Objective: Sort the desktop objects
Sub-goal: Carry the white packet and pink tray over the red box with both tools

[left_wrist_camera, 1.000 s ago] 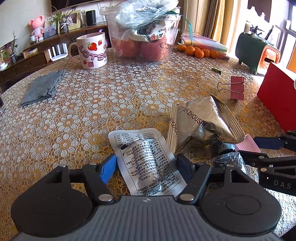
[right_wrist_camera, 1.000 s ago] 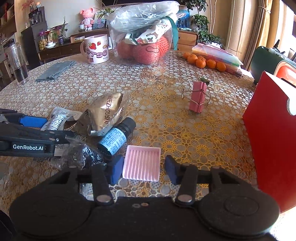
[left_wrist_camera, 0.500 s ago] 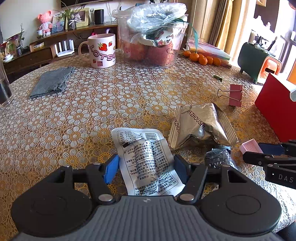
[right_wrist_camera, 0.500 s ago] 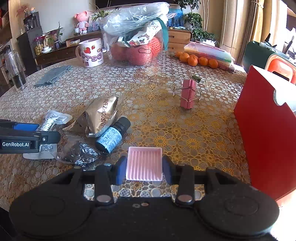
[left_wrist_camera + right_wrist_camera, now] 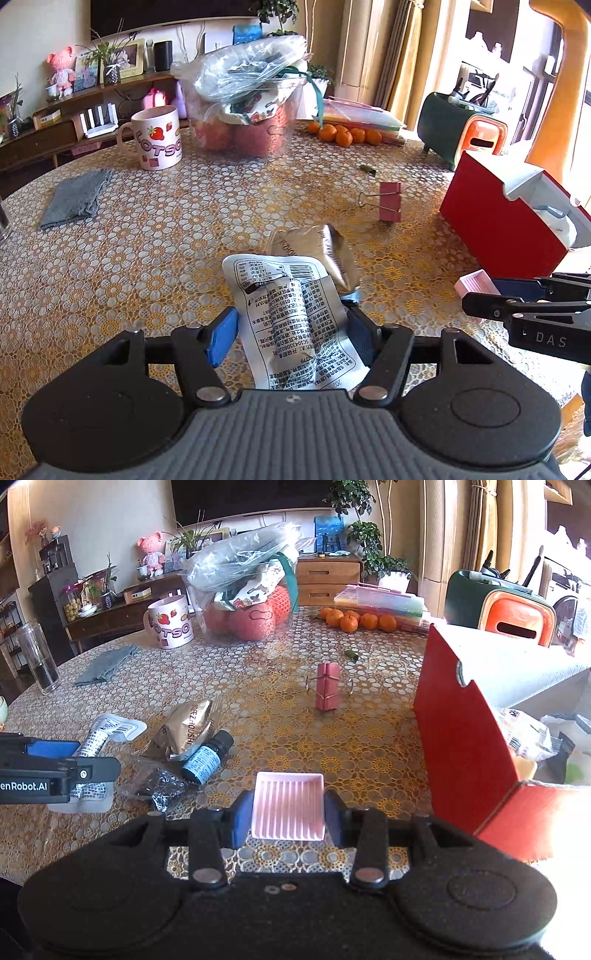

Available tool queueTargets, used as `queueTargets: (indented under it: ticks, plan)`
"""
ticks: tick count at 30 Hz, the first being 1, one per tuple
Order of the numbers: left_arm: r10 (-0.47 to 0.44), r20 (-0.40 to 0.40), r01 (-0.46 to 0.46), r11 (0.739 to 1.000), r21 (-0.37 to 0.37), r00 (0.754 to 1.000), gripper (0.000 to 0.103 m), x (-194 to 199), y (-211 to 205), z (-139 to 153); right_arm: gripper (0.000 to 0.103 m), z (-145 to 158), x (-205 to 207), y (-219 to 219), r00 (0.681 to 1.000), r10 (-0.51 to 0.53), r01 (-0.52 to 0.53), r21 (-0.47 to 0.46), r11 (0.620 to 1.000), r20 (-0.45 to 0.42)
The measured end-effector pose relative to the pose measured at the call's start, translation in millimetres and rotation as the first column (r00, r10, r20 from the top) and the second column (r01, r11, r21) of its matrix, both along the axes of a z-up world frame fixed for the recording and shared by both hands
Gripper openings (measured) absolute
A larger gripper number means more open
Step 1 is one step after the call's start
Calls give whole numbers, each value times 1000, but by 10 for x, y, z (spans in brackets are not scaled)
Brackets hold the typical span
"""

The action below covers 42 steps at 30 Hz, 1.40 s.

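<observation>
My left gripper (image 5: 291,332) is shut on a white printed sachet (image 5: 291,306) and holds it clear of the table. My right gripper (image 5: 288,812) is shut on a small pink ribbed tray (image 5: 289,805), also lifted. On the table lie a gold foil packet (image 5: 188,731), a dark bottle with a blue label (image 5: 207,757) and a crumpled dark wrapper (image 5: 155,782). A pink binder clip (image 5: 327,686) stands farther back. An open red box (image 5: 461,720) with several items inside is at the right.
At the back of the lace-covered table (image 5: 147,240) are a strawberry mug (image 5: 157,138), a plastic bag of fruit (image 5: 243,122) and several oranges (image 5: 343,134). A grey cloth (image 5: 74,199) lies at the left, a glass tumbler (image 5: 37,661) at the far left edge, a green and orange holder (image 5: 465,133) behind the box.
Both grippers closed, the left on the sachet and the right on the pink tray. Both then rose, lifting their items off the table.
</observation>
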<state>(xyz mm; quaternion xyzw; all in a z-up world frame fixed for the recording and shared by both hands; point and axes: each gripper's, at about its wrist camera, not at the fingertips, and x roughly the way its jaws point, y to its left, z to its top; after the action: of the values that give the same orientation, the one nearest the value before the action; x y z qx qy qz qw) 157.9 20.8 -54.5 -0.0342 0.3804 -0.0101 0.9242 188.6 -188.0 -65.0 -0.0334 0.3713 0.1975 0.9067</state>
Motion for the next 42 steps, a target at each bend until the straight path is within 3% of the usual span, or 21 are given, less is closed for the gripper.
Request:
queueTargets:
  ticks: [18, 32, 42]
  plan:
    - [-152, 77, 153, 988, -3, 985, 64, -119, -932, 398, 40, 461, -366, -717, 993, -61, 54, 75, 996, 99]
    - [-283, 120, 283, 959, 16, 952, 64, -11, -1647, 634, 40, 686, -449, -1342, 975, -147, 135, 84, 987, 165]
    - [-371, 124, 365, 928, 70, 920, 64, 243, -2162, 699, 40, 766, -275, -1745, 960, -212, 199, 84, 976, 181]
